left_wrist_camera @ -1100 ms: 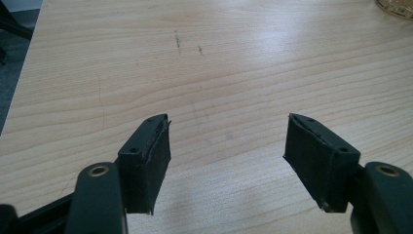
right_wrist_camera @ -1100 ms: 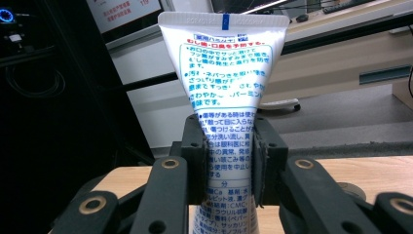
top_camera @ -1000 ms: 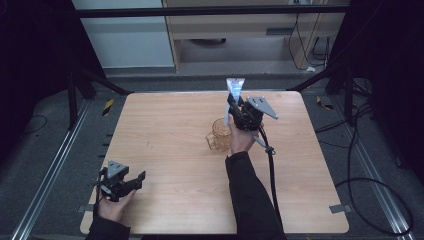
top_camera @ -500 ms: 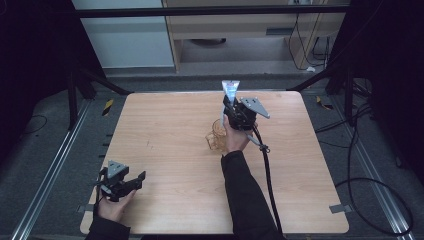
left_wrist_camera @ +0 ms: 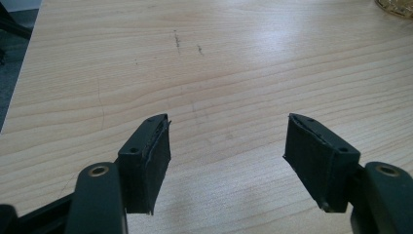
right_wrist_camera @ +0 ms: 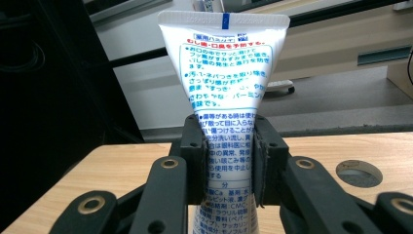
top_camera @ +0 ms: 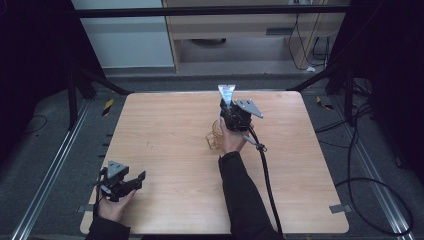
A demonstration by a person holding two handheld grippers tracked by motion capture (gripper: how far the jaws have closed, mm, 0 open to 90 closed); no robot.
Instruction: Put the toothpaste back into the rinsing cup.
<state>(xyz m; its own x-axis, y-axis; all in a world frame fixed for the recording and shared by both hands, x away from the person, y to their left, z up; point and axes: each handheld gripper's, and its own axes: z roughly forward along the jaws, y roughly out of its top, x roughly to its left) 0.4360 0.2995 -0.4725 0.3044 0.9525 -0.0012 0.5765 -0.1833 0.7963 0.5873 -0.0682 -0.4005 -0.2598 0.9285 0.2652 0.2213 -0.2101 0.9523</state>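
Note:
My right gripper point(top_camera: 229, 107) is shut on a white toothpaste tube point(right_wrist_camera: 225, 73) with blue and red print; the tube stands upright with its flat crimped end up. In the high view the tube point(top_camera: 226, 94) rises over an amber glass mug point(top_camera: 215, 134) at mid-table, which the hand partly hides. The jaws pinch the tube's lower half in the right gripper view point(right_wrist_camera: 229, 161). My left gripper point(top_camera: 136, 179) rests low at the table's front left, open, with nothing between its fingers. In the left gripper view point(left_wrist_camera: 226, 151) the pads stand wide apart over bare wood.
The wooden table point(top_camera: 165, 130) has a round cable hole point(right_wrist_camera: 359, 173) near its far edge. A sliver of the amber mug point(left_wrist_camera: 395, 6) shows far ahead of the left gripper. Dark frame posts and cables surround the table on the floor.
The right gripper with the tube has shifted slightly left and toward the mug, now covering more of it. The left gripper has stayed put.

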